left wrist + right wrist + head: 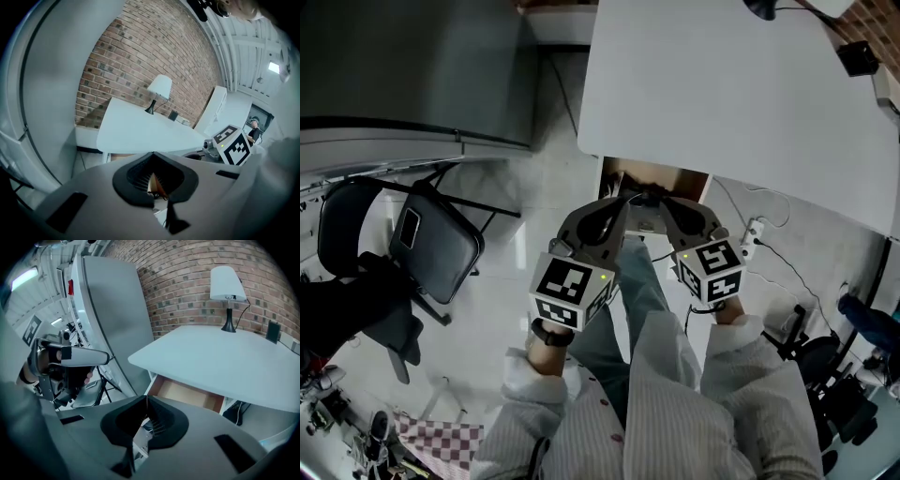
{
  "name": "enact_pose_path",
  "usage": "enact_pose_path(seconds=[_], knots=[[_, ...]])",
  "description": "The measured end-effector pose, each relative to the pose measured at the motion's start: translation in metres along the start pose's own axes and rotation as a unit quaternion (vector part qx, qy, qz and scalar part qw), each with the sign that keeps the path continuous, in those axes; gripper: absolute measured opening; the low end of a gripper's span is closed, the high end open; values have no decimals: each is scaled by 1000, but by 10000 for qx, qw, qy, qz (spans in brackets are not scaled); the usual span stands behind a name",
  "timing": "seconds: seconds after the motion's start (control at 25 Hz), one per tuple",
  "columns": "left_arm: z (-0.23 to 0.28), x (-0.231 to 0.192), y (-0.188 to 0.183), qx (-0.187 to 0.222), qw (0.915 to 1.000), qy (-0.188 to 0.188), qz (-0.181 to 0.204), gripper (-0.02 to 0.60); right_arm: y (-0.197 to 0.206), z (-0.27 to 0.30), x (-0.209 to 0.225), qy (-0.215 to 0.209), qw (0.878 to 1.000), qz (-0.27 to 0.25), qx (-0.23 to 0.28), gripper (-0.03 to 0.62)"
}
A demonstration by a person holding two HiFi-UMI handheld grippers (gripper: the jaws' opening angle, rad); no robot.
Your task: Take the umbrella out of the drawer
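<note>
Under a white desk [722,94], a wooden drawer [675,178] stands open. The left gripper [623,203] and right gripper [667,203] hang just before the drawer, jaws closed and empty. No umbrella shows, and the drawer's visible part looks bare. This is likely the approach; next, open the jaws and reach inside.

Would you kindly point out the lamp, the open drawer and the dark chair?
lamp [226,283], right gripper view, its shade.
drawer [185,393], right gripper view, its bottom panel.
chair [441,253], head view, its seat.
</note>
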State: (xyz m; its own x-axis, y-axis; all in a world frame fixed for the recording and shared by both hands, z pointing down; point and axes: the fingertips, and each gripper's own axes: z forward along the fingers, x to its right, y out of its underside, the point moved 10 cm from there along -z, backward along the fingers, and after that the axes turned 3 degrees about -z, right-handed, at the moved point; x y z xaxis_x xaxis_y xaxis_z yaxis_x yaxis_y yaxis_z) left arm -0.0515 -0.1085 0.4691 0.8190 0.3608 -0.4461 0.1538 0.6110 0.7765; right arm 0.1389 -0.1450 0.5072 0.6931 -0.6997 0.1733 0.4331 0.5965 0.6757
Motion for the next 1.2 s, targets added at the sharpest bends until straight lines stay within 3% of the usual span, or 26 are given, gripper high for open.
enact_pose_path(seconds=[0.48, 1.2], knots=[[50, -18, 73, -583, 9981, -6, -175, 9, 66, 72, 17, -517, 9967, -160, -605, 37], [102, -36, 139, -1115, 9920, -233, -545, 9, 123, 132, 43, -362, 9891, -351, -1386, 59]])
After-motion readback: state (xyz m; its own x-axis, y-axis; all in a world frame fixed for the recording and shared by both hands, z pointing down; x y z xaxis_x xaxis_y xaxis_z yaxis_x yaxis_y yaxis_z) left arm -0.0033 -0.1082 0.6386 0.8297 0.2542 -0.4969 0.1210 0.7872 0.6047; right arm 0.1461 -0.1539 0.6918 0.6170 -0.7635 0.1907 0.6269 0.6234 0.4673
